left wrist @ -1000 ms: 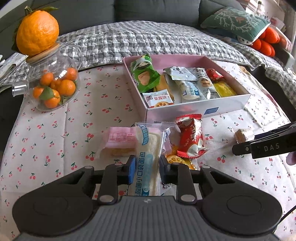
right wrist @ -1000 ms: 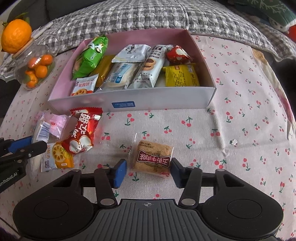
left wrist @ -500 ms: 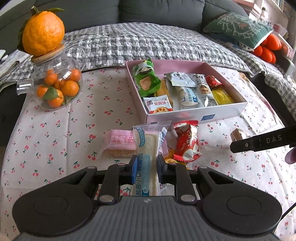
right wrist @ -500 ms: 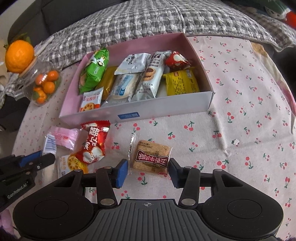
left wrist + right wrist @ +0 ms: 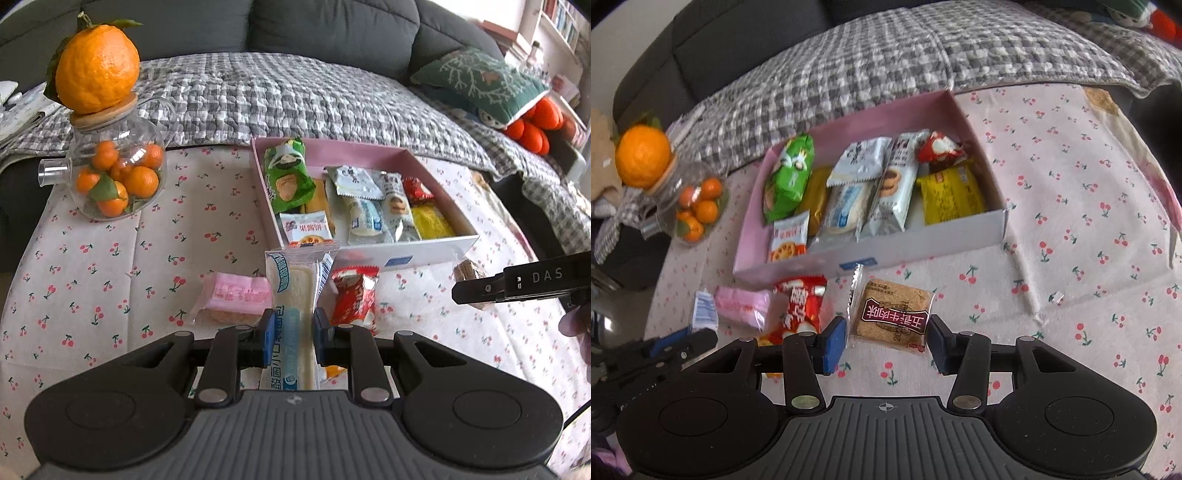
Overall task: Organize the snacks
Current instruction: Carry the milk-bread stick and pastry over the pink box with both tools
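The left gripper [image 5: 291,334] is clamping a long bread pack [image 5: 293,291], its jaws pinched narrow on the wrapper. The right gripper [image 5: 886,338] is holding a square cracker pack [image 5: 894,314] between half-spread jaws. A red candy [image 5: 801,310] and a pink wafer [image 5: 236,295] are lying on the tablecloth [image 5: 110,258] between the grippers, near its front edge. The pink box [image 5: 871,254] is sitting just beyond, toward the far edge, filled with snacks.
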Demonstrator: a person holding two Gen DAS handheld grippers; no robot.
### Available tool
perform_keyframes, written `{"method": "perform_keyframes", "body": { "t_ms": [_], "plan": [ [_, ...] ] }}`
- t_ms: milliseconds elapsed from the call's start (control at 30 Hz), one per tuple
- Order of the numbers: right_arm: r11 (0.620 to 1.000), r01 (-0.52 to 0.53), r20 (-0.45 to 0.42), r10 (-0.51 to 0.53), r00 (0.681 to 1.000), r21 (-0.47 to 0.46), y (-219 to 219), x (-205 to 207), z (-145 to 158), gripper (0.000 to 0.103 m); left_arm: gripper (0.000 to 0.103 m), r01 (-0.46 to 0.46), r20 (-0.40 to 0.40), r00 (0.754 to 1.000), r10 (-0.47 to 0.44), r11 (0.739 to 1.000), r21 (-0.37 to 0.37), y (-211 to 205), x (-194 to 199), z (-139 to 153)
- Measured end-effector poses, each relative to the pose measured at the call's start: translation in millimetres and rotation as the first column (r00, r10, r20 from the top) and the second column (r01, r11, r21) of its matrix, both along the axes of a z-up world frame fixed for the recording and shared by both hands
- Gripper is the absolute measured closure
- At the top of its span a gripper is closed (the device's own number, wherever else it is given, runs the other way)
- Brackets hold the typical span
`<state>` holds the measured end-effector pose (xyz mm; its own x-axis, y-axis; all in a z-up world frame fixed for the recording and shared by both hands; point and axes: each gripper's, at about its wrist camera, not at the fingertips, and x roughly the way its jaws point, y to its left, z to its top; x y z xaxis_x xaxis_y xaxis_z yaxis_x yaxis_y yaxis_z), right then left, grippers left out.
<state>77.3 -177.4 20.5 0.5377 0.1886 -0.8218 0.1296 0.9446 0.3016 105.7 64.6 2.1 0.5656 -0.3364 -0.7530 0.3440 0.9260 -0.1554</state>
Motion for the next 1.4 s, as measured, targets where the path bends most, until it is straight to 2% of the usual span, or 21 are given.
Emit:
{"method": "perform_keyframes", "body": {
  "t_ms": [300,700,1167,1400],
  "plan": [
    [0.995,0.084,0.047,-0.087,0.995,0.059,-26.7,4.0,13.6,0.056,0.084,-0.032,-0.029,0.999,0.031,0.998,-0.057,-11.4,10.1,10.7],
    [0.979,0.156,0.08,-0.167,0.983,0.129,-53.2,20.3,12.3,0.056,0.084,-0.084,-0.049,0.996,0.079,0.991,-0.103,-34.1,35.1,19.6],
    [0.978,0.104,0.157,-0.133,0.979,0.183,-58.7,53.7,0.8,0.056,0.085,-0.026,-0.041,0.999,0.026,0.999,-0.018,-78.6,84.5,9.4],
    [0.979,0.071,0.128,-0.097,0.987,0.192,-58.1,68.1,-10.2,0.056,0.086,-0.022,-0.034,0.999,0.023,1.0,0.013,-91.2,106.2,-1.1]
  ]
}}
